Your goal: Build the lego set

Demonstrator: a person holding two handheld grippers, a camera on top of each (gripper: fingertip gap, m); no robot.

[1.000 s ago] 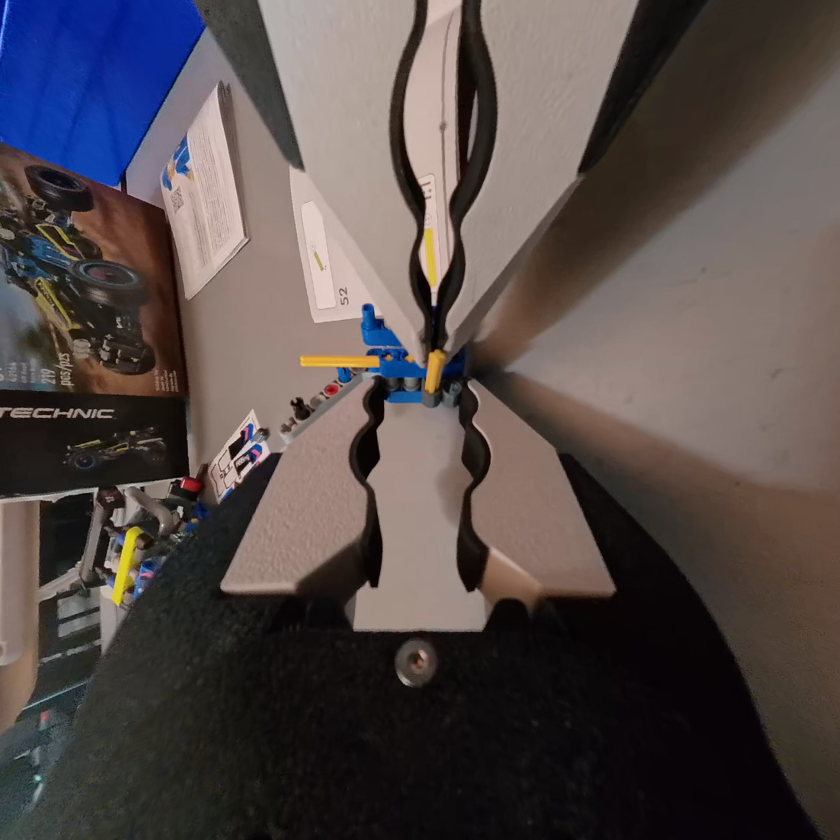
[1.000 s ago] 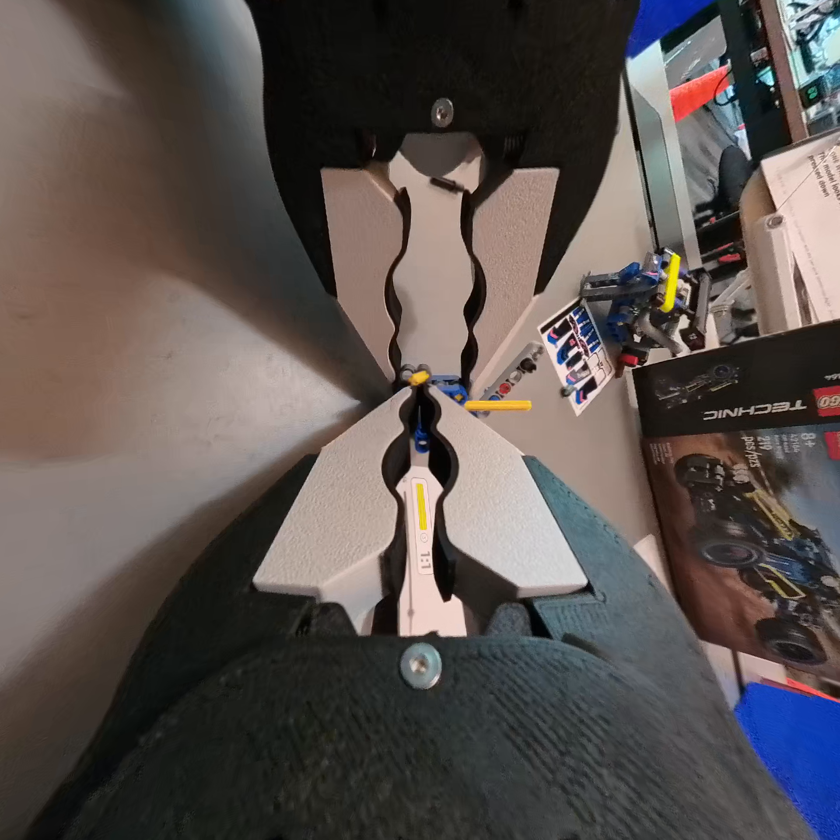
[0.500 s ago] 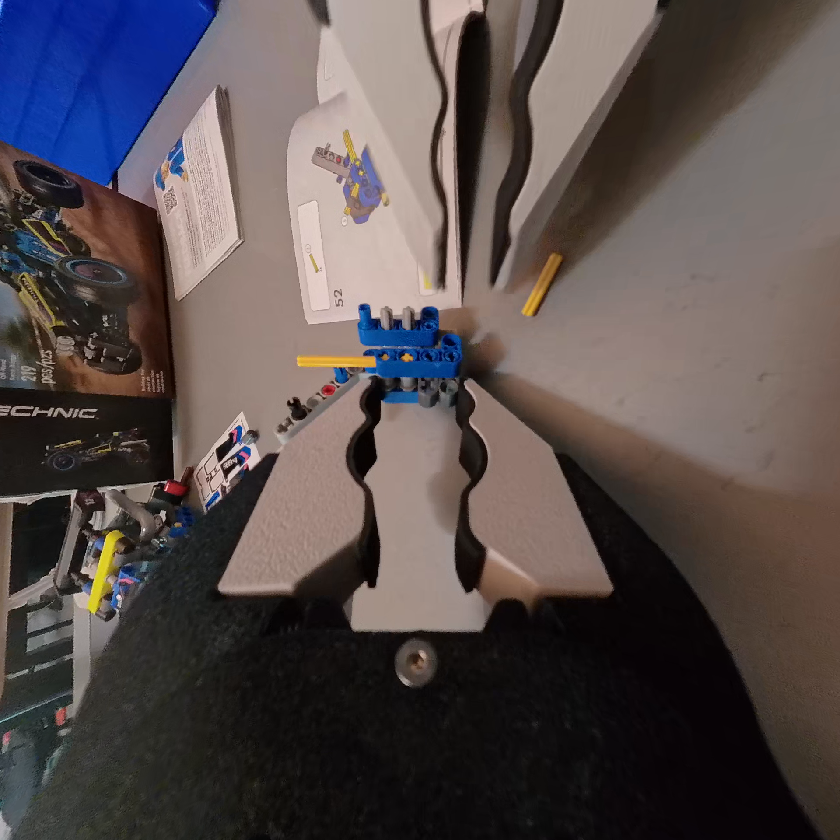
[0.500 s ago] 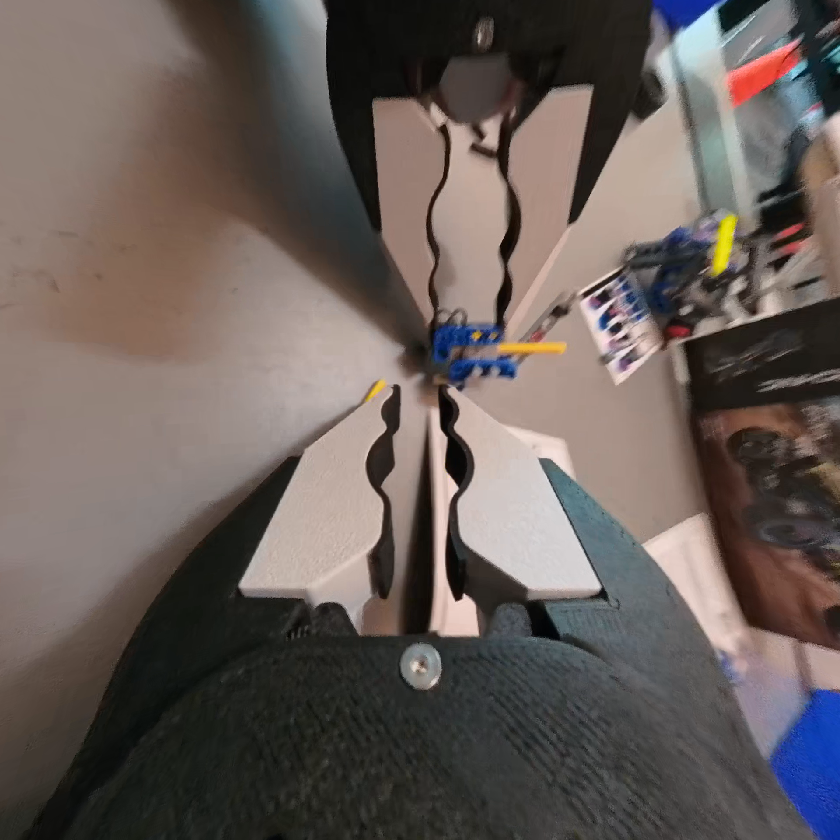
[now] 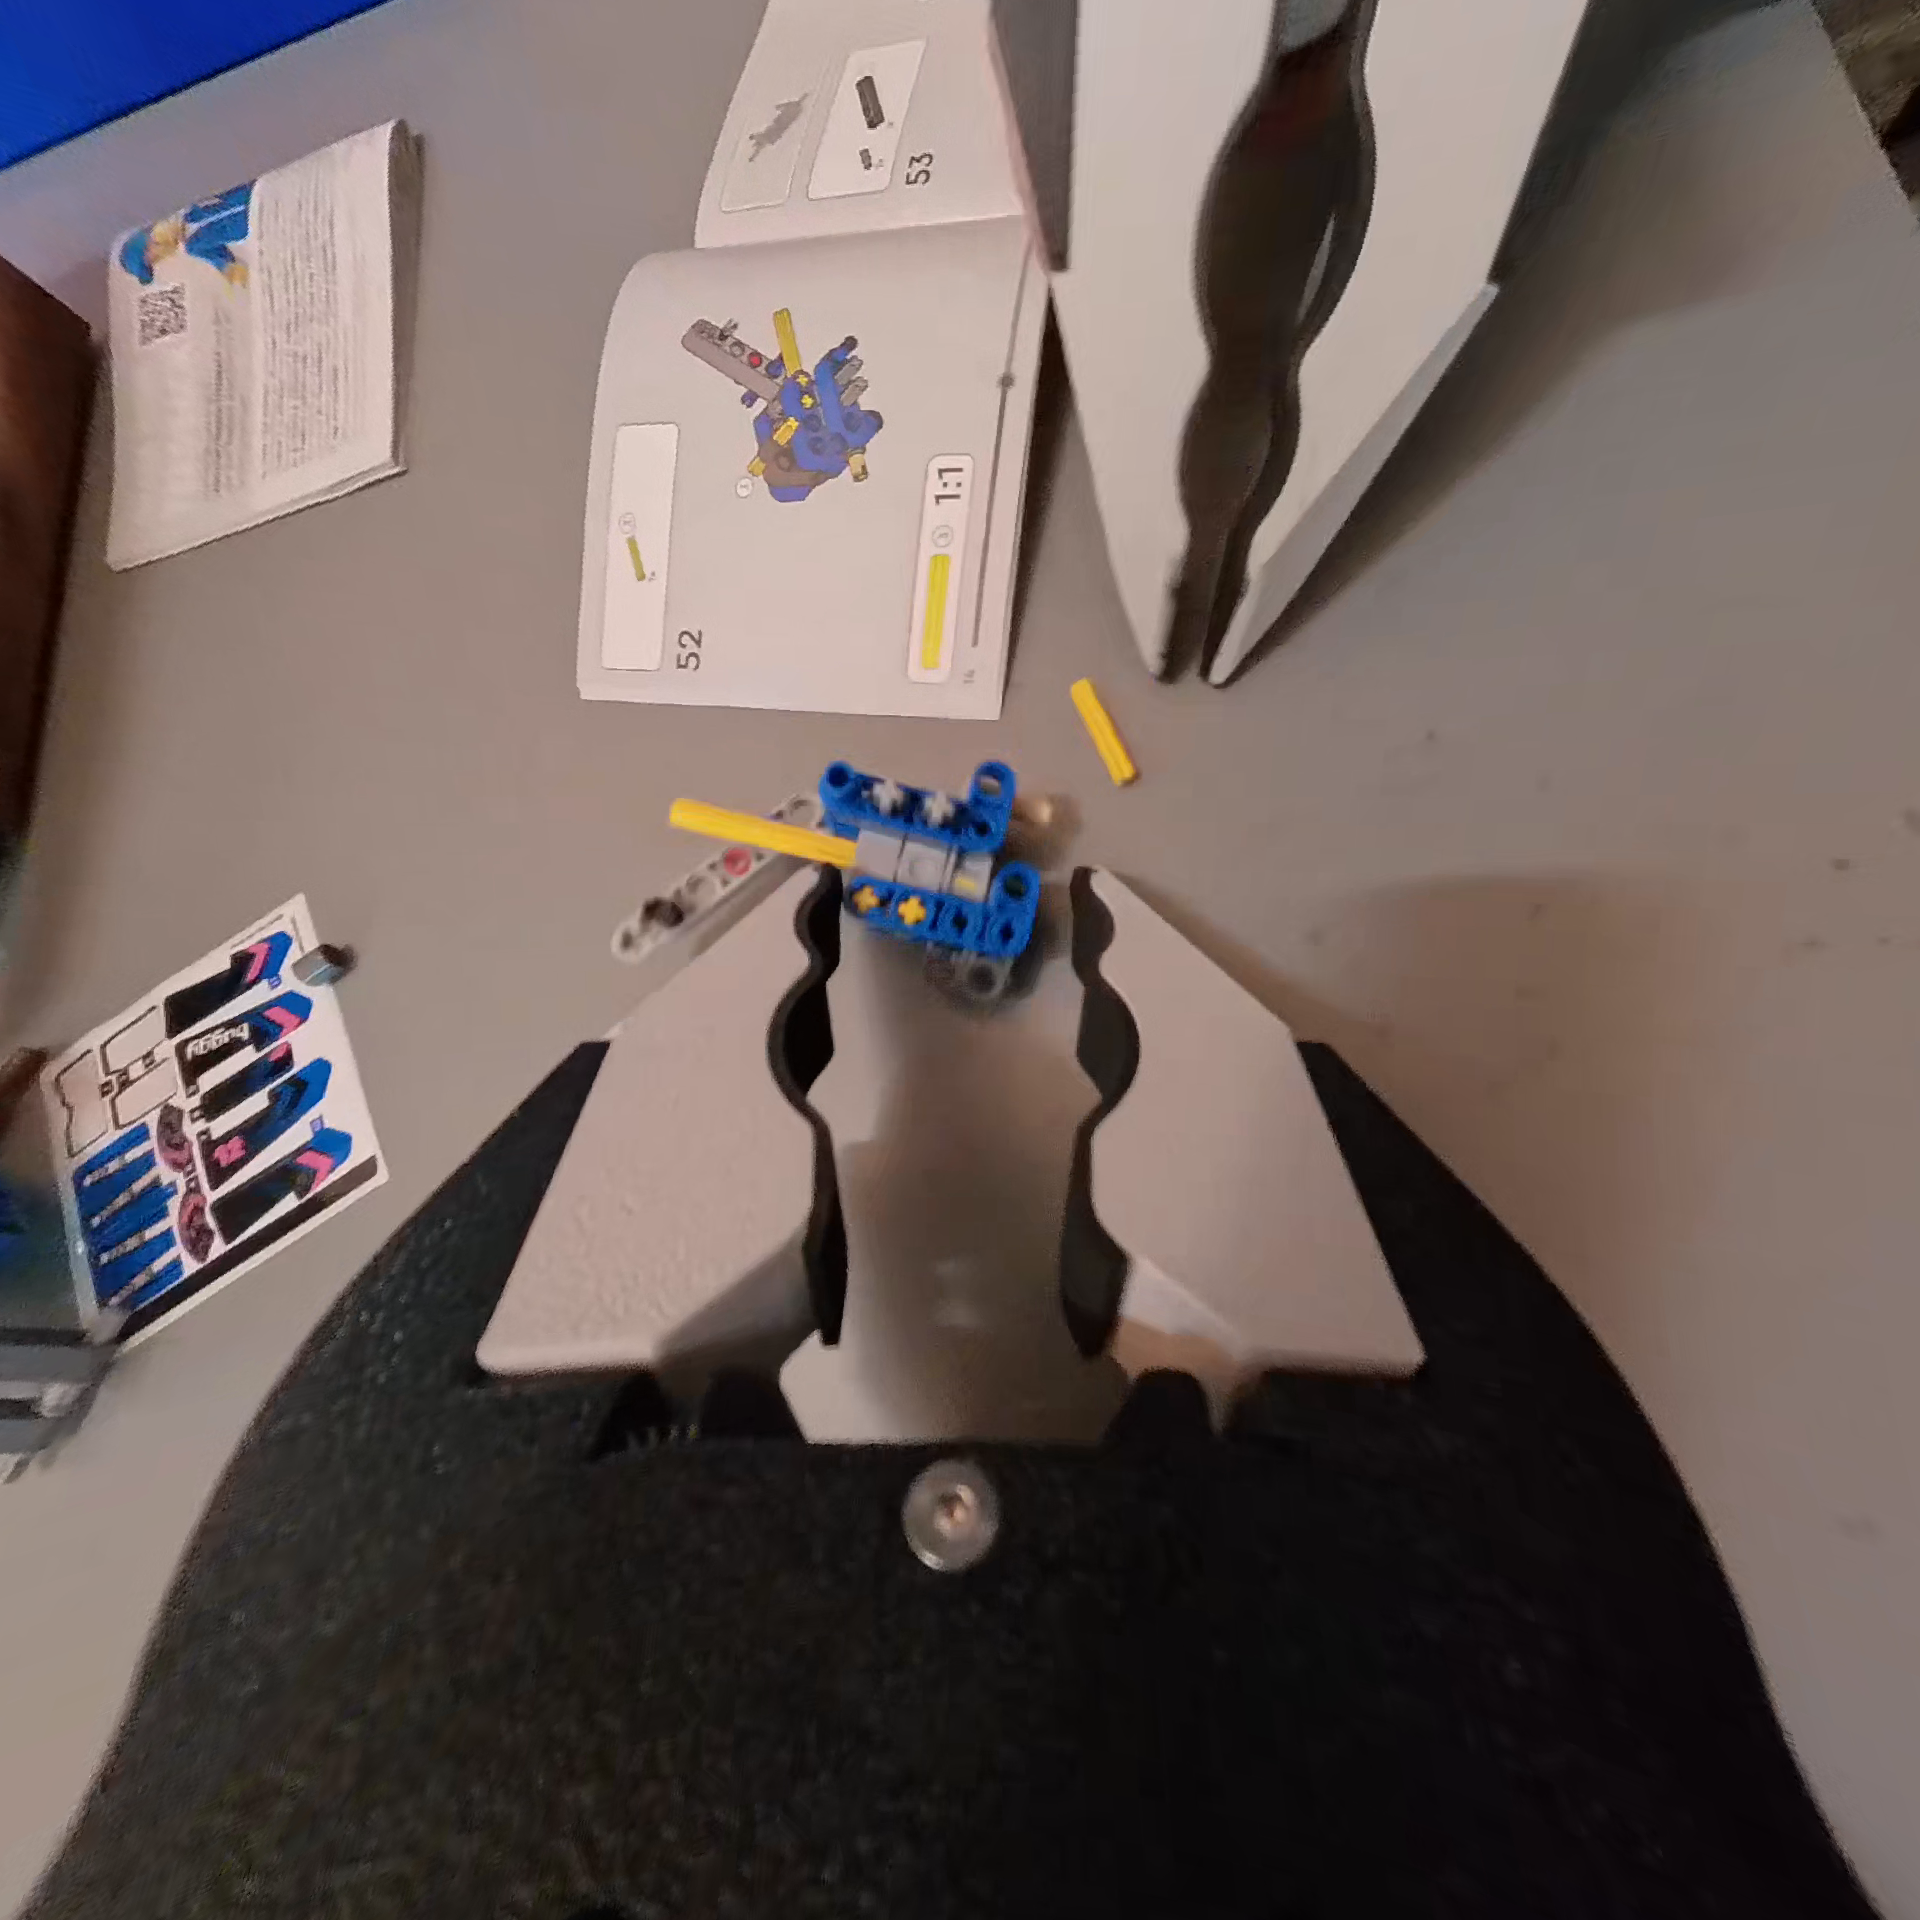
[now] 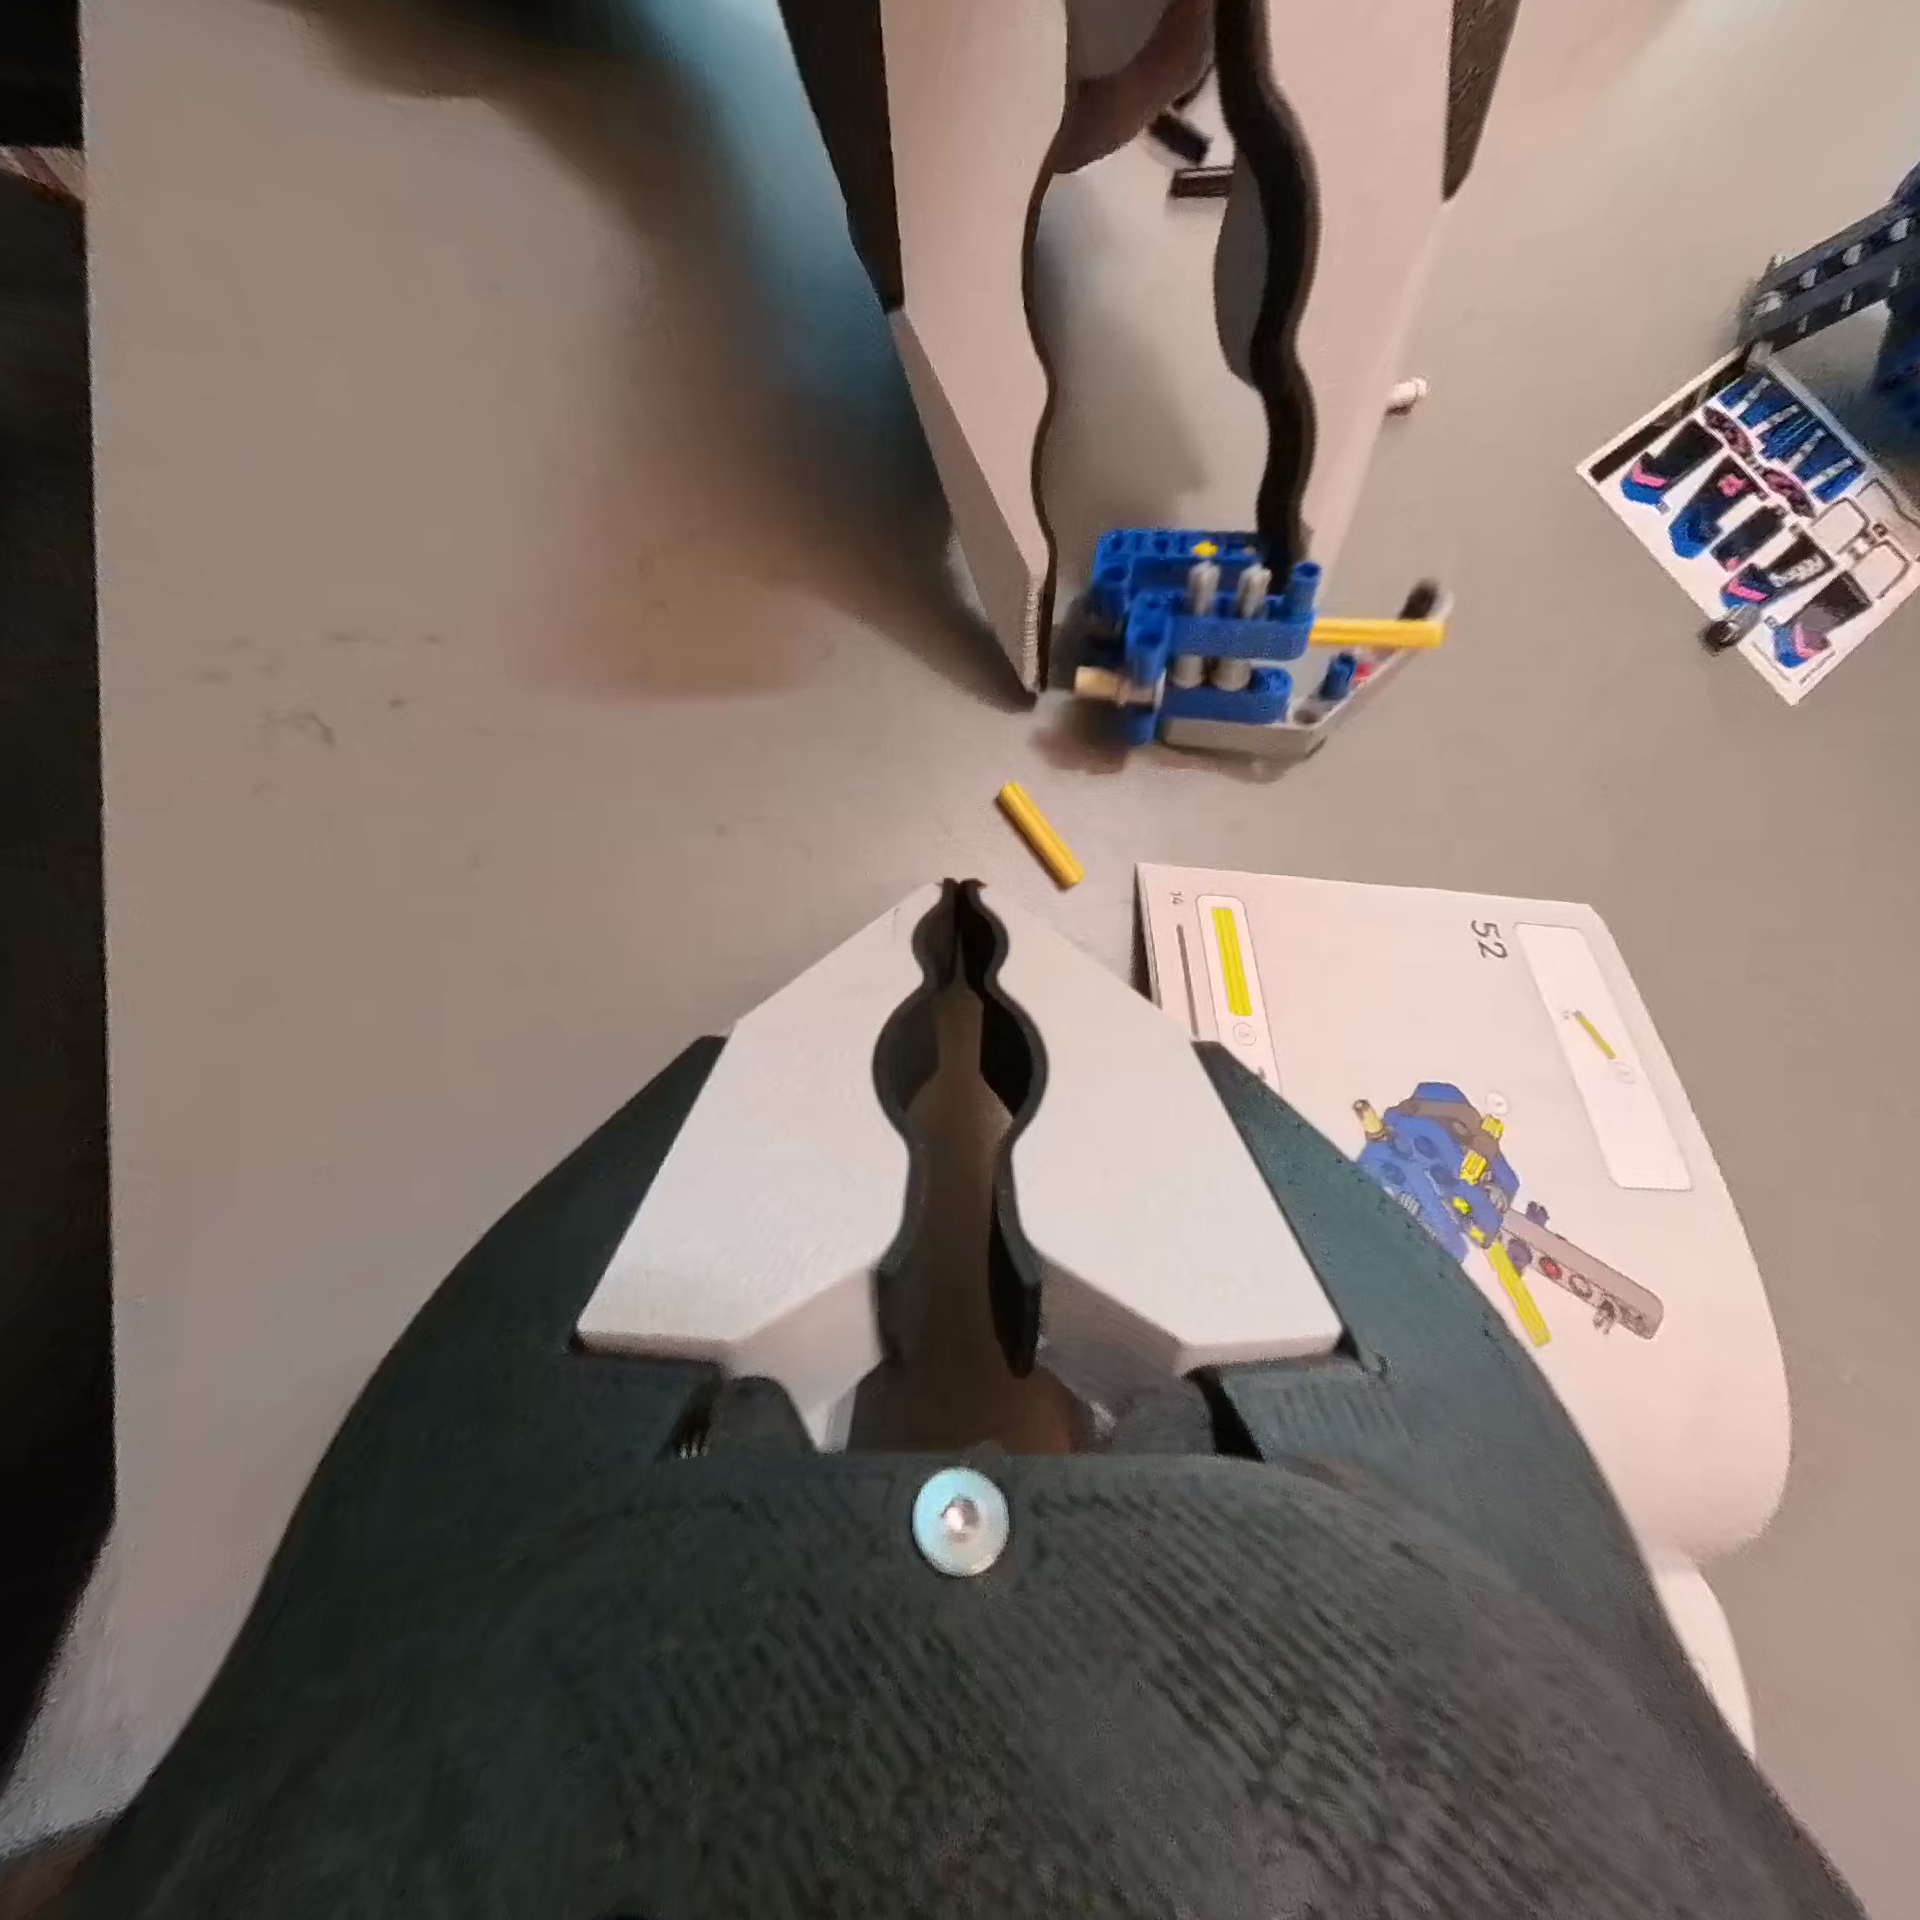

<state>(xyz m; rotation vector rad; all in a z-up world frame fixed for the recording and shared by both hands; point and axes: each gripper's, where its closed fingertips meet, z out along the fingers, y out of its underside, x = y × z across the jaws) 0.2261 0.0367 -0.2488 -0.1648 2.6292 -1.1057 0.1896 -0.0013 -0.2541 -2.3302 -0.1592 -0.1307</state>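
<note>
Lego sub-assembly (image 5: 930,878), blue and grey with a long yellow axle (image 5: 764,831) projecting from one side, rests on the grey table (image 5: 1507,987) at the tips of the left gripper (image 5: 951,904). Its jaws are spread; the model sits in the mouth between them, and whether either finger touches it cannot be told. In the right wrist view the same model (image 6: 1195,649) lies ahead of and well apart from the right gripper (image 6: 958,886), whose jaws are pressed together on nothing.

A short yellow axle (image 6: 1039,835) lies loose on the table, just ahead of the right tips and slightly to their right, between them and the model. The open instruction booklet (image 6: 1382,997) lies to the right of the right jaws.

Judgement: the step in hand appears to be fitting this short axle into the model. To do it well, the right jaws should part, straddle the axle across its length and close near one end, leaving enough free length to insert. The left jaws should close firmly on the blue body before any pushing, since the model looks light and likely to slide or tip. The axle is thin and may roll or slip from the pads.

Containers: none holding parts is visible. A sticker sheet (image 5: 203,1117) and a second leaflet (image 5: 260,343) lie left of the left jaws.
</note>
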